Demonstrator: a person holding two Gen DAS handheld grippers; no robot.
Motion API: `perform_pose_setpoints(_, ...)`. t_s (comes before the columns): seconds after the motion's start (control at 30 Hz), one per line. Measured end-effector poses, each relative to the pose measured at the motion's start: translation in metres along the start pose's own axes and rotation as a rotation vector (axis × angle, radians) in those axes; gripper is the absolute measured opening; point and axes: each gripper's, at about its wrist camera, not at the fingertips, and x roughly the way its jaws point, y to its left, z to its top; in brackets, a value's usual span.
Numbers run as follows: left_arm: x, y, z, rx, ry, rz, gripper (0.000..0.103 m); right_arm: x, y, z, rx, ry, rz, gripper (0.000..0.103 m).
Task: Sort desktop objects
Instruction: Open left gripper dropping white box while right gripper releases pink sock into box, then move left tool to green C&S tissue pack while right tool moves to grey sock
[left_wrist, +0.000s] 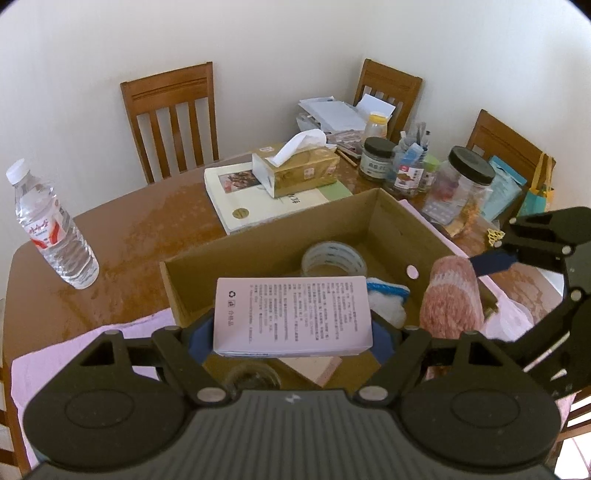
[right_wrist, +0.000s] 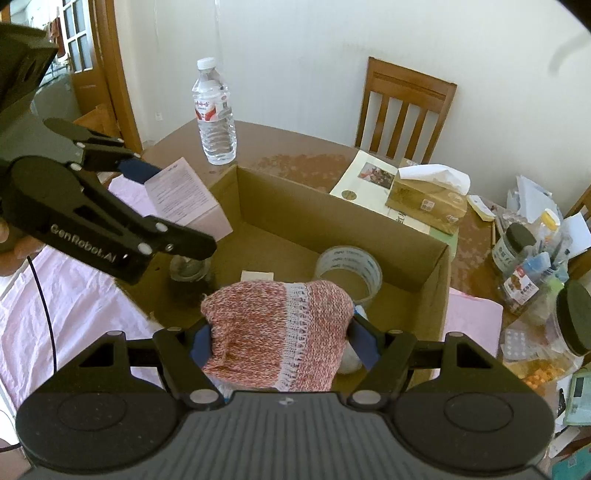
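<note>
A water bottle (left_wrist: 51, 229) stands on the table's (left_wrist: 147, 221) left. The left gripper (left_wrist: 291, 332) clamps a pale pink box (left_wrist: 291, 314) above the near edge of the open cardboard box (left_wrist: 258, 236), where a tape roll (left_wrist: 332, 260) lies. The right gripper (right_wrist: 284, 339) clenches a pink knitted cloth (right_wrist: 277, 328) over that box

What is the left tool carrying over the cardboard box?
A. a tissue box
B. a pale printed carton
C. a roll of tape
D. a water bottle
B: the left tool has its blue pads pressed on both sides of the pale printed carton, held above the cardboard box; the roll of tape lies inside the box.
</note>
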Motion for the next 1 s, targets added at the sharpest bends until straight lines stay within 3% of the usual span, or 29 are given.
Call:
perform_pose_setpoints(0.1,0.01,0.005,0.006,0.002,0.005,0.007,0.081,0.01,-0.002,0.004,0.008,0.006,0.01,0.078)
perform_pose_setpoints(0.2,0.018,0.007,0.009,0.001,0.004,0.006,0.091,0.018,-0.004,0.009,0.017,0.009,0.01,0.084)
perform_pose_setpoints(0.6,0.007,0.004,0.004,-0.001,-0.008,0.015,0.095,0.007,-0.009,0.005,0.06,-0.017,-0.001,0.1)
perform_pose_setpoints(0.77,-0.012,-0.01,-0.015,0.024,-0.043,0.036,0.1,-0.006,0.0,-0.013,0.048,-0.053,-0.004,0.102)
perform_pose_setpoints(1.0,-0.025,-0.029,-0.043,0.032,0.001,0.005,0.1,-0.02,0.015,-0.051,0.049,-0.057,-0.014,0.102)
